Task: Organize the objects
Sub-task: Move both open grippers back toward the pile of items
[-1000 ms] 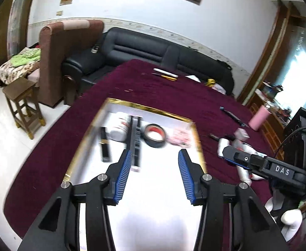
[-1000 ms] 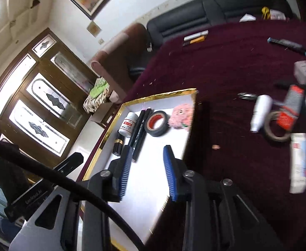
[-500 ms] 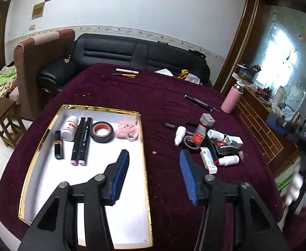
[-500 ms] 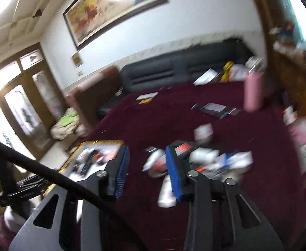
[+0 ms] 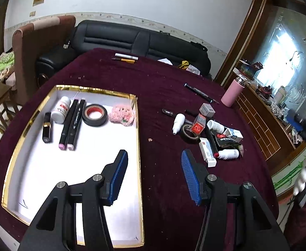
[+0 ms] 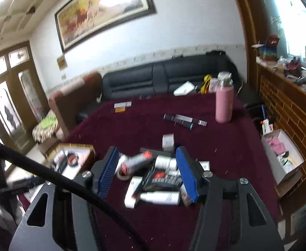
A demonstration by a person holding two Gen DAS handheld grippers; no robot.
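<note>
A gold-rimmed white tray (image 5: 139, 146) holds a lipstick (image 5: 47, 127), a white bottle (image 5: 61, 109), two black markers (image 5: 72, 123), a black tape roll (image 5: 94, 115) and a pink fluffy toy (image 5: 122, 114). To its right, a pile of small boxes, bottles and a tape ring (image 5: 210, 133) lies on the maroon cloth. My left gripper (image 5: 155, 153) hovers open and empty over the tray's right rim. My right gripper (image 6: 146, 149) hangs above the same pile (image 6: 159, 179), its jaws opening with nothing gripped between them.
A pink flask (image 6: 224, 102) stands at the table's far right, with dark pens (image 6: 184, 120) in front of it. More pens (image 5: 124, 57) lie at the far edge by the black sofa (image 5: 132, 39). A wooden counter (image 6: 288, 108) and an open box (image 6: 282, 156) flank the right side.
Both views swung right, away from the tray. The right gripper now faces the pile with its jaws wider apart. The left gripper's jaws widened slightly and it sits over the tray's right rim.
</note>
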